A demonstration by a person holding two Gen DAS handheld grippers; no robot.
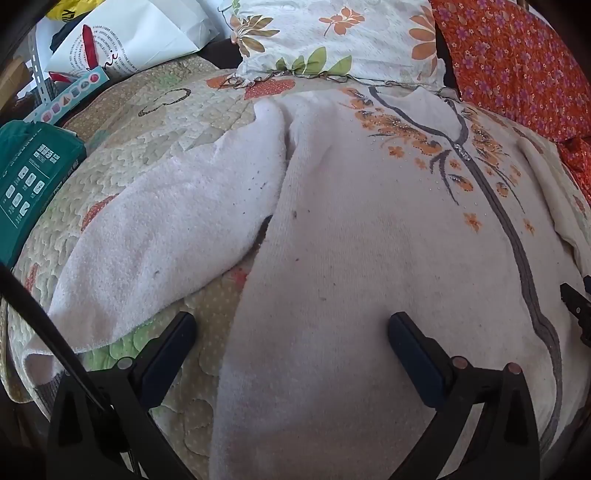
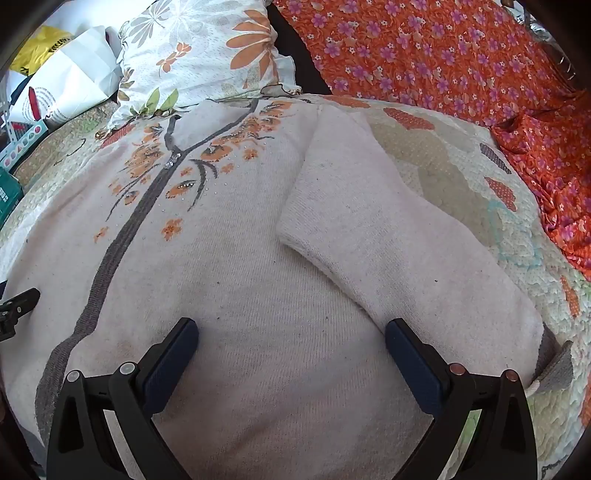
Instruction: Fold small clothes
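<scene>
— White knit cardigan (image 1: pixel 332 258), spread face-up on a quilted bedspread (image 1: pixel 155 122). Grey zip band (image 1: pixel 517 254) down the front, orange flowers (image 1: pixel 399 129) stitched near the collar.

— Sleeves?

— One sleeve (image 1: pixel 166 236) angled out to the side over the quilt in the left wrist view. Other sleeve (image 2: pixel 369 229) lying slantwise, its upper part overlapping the body, cuff end near the lower right in the right wrist view.

— Left hand-held gripper (image 1: pixel 291 325)?

— Jaws wide apart, nothing between them. One fingertip over the quilt just beside the cardigan's edge, the other over the knit body. Contact with the cloth impossible to tell.

— Right hand-held gripper (image 2: pixel 291 328)?

— Also spread wide, empty. One fingertip over the body, the other at the line where the sleeve overlaps it.

— Around the bed?

— Floral pillow (image 1: pixel 332 33) beyond the collar, touching it. Orange flowered cloth (image 2: pixel 443 55) along the far right. Green box (image 1: pixel 33 177) at the left edge of the bedspread, white paper bag (image 1: pixel 122 40) behind it.
</scene>
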